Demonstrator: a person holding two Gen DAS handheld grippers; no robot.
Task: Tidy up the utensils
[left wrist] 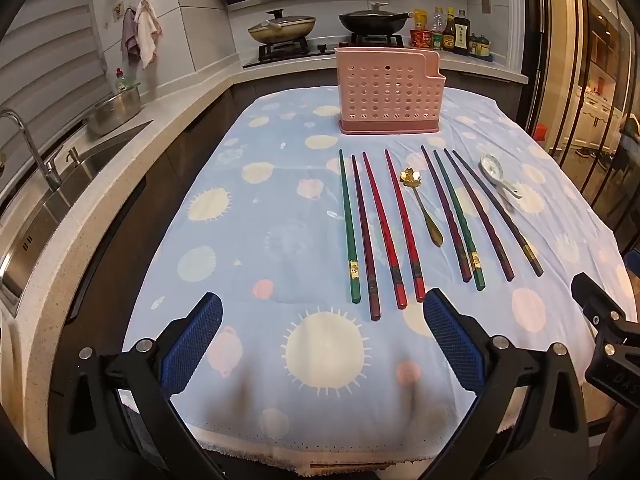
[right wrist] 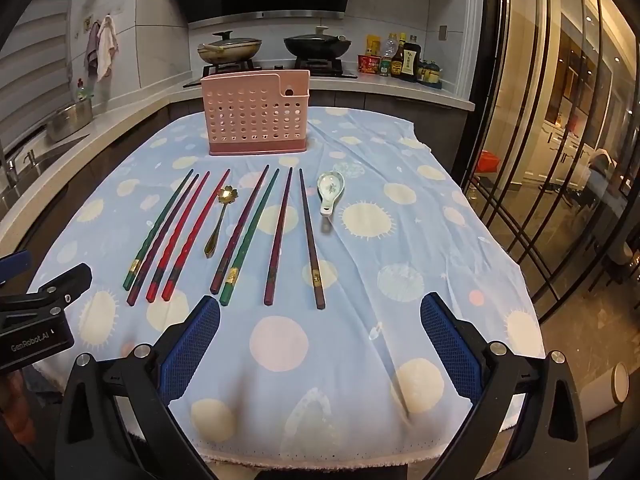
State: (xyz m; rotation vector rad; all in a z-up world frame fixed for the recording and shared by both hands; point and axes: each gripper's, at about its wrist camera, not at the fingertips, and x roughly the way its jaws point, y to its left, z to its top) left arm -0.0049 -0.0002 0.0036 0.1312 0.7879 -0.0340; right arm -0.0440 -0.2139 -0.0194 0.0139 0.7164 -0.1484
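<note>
— Pink perforated caddy [right wrist: 256,114] stands at the cloth's [right wrist: 400,240] far end, with nothing visible in it. Chopsticks [right wrist: 276,236] lie in a row before it, long axes running away from both grippers, thick ends nearest.

— Which hand is closer?

— Right gripper [right wrist: 320,344], I'd judge: the row starts just beyond its fingers. Left gripper [left wrist: 322,344] sits further left. Both gape fully, holding nothing.

— Spoons?

— Gold spoon [right wrist: 220,220] mid-row; ceramic spoon [right wrist: 329,192] at the right end.

— Writing?

— "GenRobot.AI" on the left gripper's body.
</note>
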